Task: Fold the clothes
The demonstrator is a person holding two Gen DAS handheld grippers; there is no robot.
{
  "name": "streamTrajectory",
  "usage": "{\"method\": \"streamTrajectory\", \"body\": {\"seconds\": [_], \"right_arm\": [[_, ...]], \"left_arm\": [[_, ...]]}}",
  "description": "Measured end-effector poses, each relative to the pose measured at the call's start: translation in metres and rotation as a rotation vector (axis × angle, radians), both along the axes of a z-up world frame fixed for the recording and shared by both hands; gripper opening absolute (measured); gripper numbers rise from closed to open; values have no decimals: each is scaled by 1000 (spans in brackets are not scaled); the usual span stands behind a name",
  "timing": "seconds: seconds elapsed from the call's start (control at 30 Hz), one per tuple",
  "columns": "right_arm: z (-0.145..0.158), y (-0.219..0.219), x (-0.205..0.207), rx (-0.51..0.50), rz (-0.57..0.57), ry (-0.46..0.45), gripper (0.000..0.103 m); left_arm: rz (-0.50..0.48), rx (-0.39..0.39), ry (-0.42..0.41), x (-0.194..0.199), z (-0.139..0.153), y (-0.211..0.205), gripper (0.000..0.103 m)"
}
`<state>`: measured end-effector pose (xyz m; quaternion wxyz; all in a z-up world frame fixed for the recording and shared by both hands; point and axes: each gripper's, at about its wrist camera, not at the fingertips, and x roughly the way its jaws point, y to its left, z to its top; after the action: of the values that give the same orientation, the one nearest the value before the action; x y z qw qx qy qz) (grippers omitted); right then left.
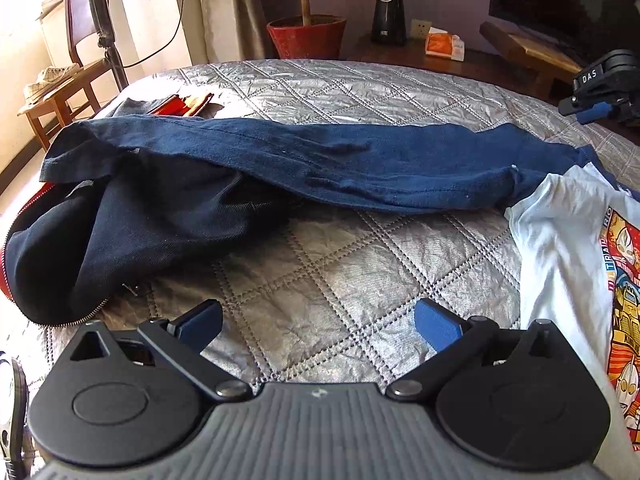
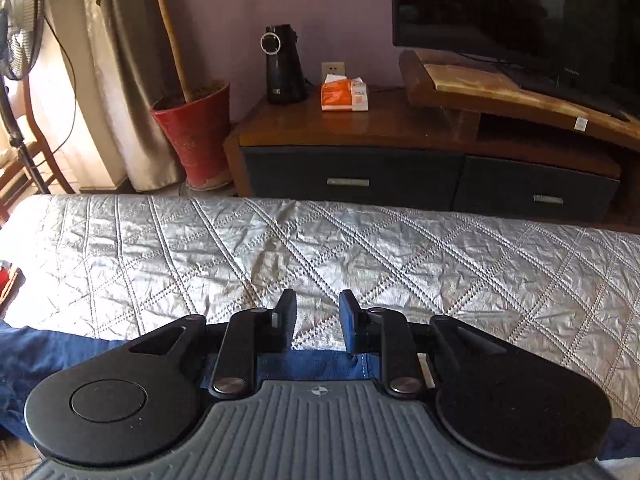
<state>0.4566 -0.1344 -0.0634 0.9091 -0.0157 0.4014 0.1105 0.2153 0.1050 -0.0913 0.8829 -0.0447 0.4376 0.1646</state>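
The left claw (image 1: pixel 318 322) sits low in the middle of its own view with its two blue fingers (image 1: pixel 202 322) spread wide, nothing between them but bare quilted bedspread (image 1: pixel 340 264). Just beyond the left finger lies a dark navy jacket (image 1: pixel 132 224) with a zipper and a red lining at the left edge of the frame. Across the middle of the frame stretches a blue garment (image 1: pixel 360 156), rumpled, its left end draped over the jacket. At the right edge a white T-shirt (image 1: pixel 560 248) with a bright cartoon print lies on the bedspread, touching the right end of the blue garment. Part of the right claw (image 1: pixel 600 92) shows at the upper right edge of this view, above the far end of the blue garment.

In its own view the right claw (image 2: pixel 318 326) sits at lower centre, its fingers (image 2: pixel 288 320) narrowed to a small gap with nothing pinched; silver bedspread (image 2: pixel 360 248) shows through the gap. Blue cloth (image 2: pixel 52 360) lies beneath the claw's body and runs off to the lower left.

Beyond the bed, a wooden cabinet (image 2: pixel 360 132) holds a black speaker (image 2: pixel 284 68) and an orange packet (image 2: pixel 344 96); a television (image 2: pixel 520 20) fills the upper right, a red plant pot (image 2: pixel 192 132) stands left of the cabinet, and a fan (image 2: pixel 20 24) is at the upper left.
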Motion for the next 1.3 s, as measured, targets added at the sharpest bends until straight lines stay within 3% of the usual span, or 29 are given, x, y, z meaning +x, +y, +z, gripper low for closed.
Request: {"method": "streamTrajectory", "body": {"seconds": [0.07,0.13,0.27,0.3,0.33,0.47,0.67,0.77,0.87,0.97,1.17,1.27,1.3], "right_arm": [[-12,-7,-4,-28,-3,31,33],[-23,-20,-7,31,-31,66,34],[-30,-26,-9,48,-32,45,35],[-30,-23,-8,21,-19,42,28],[-30,-20,-8,-3,-4,38,8],[-25,-17,-10,11,30,30,7],[10,-9,-7,34,-4,-165,7],[21,-11,1,55,-23,-217,8],[28,-14,-4,29,-50,-247,19],[24,-14,-28,-23,-39,-201,37],[-15,9,-122,-59,108,-78,34],[-34,28,-148,-75,150,-65,33],[-35,36,-154,-78,179,-83,27]], "left_arm": [[0,-1,-1,0,0,0,102],[-2,1,-3,-1,1,0,102],[-4,3,-3,0,1,-1,102],[-2,2,-3,0,1,-1,102],[-1,2,-4,0,1,-2,102],[-6,3,-3,1,1,-4,102],[-8,8,-3,1,0,-6,102],[-10,10,-2,1,0,-7,102],[-10,9,-3,2,1,-7,102],[-4,9,-8,2,2,-6,102],[2,10,-39,0,7,-7,102],[-8,22,-45,0,8,-12,102],[-11,29,-43,0,8,-14,102]]}}
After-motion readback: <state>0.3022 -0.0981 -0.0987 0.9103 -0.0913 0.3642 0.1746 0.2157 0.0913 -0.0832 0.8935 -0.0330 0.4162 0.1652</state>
